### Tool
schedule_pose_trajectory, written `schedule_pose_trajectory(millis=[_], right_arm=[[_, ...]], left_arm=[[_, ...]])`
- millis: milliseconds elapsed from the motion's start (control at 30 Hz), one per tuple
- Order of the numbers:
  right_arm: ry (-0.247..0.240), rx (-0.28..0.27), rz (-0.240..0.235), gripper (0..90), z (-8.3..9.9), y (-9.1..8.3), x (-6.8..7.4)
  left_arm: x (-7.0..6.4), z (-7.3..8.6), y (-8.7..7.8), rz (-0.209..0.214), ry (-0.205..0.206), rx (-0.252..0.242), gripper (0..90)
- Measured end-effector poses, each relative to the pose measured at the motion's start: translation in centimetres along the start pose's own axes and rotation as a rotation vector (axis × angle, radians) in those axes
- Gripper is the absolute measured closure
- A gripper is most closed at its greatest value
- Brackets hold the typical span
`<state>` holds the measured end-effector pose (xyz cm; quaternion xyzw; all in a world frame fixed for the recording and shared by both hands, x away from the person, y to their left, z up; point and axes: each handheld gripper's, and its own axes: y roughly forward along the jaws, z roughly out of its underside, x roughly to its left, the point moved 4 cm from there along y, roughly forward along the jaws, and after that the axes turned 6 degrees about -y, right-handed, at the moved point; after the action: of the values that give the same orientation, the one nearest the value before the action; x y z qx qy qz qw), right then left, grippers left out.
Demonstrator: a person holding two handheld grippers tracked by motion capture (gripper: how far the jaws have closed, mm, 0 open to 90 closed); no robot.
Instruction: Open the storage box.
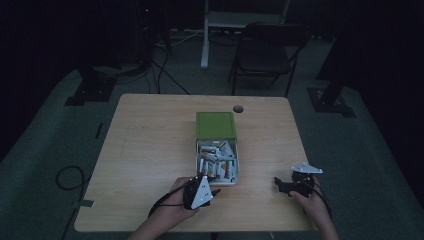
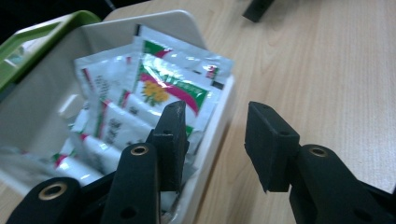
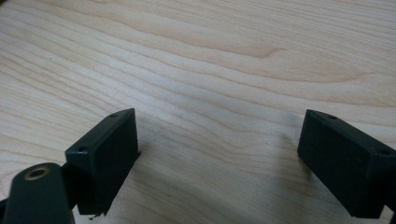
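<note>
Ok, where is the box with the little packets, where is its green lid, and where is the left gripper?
box [image 1: 237,167], high view, right side wall.
green lid [image 1: 215,125], high view, middle of its top.
left gripper [image 2: 215,126], left gripper view, midway between its fingertips.

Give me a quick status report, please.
Left gripper open at white plastic box rim, over foil sachets. Right gripper open, above bare table. Nothing obstructing.

- I hold two grippers: my left gripper [image 1: 205,181] and my right gripper [image 1: 280,185].
- One box [image 1: 197,150] with one green lid [image 1: 215,125].
- Many sachets [image 1: 216,161], too jumbled to count.
- One table [image 1: 150,150].
- One chair [image 1: 265,52].
</note>
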<state>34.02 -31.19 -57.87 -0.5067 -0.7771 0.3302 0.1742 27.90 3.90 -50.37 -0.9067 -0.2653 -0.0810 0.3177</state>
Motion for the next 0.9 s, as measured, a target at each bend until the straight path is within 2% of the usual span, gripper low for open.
schedule_pose_trajectory(millis=[233, 400, 500, 900], right_arm=[[0.000, 0.000, 0.000, 11.9, 0.0, 0.0, 0.0], [0.000, 0.000, 0.000, 11.9, 0.0, 0.0, 0.0], [0.000, 0.000, 0.000, 11.8, 0.0, 0.0, 0.0], [0.001, 0.000, 0.000, 11.8, 0.0, 0.0, 0.0]], left_arm=[[1.3, 0.1, -1.0, -0.016, -0.039, -0.036, 59.1], [1.9, 0.3, -1.5, -0.022, -0.041, -0.046, 59.0], [2.4, 0.4, -1.8, -0.029, -0.056, -0.057, 59.0], [5.0, 1.7, -3.6, -0.097, -0.128, -0.085, 58.4]])
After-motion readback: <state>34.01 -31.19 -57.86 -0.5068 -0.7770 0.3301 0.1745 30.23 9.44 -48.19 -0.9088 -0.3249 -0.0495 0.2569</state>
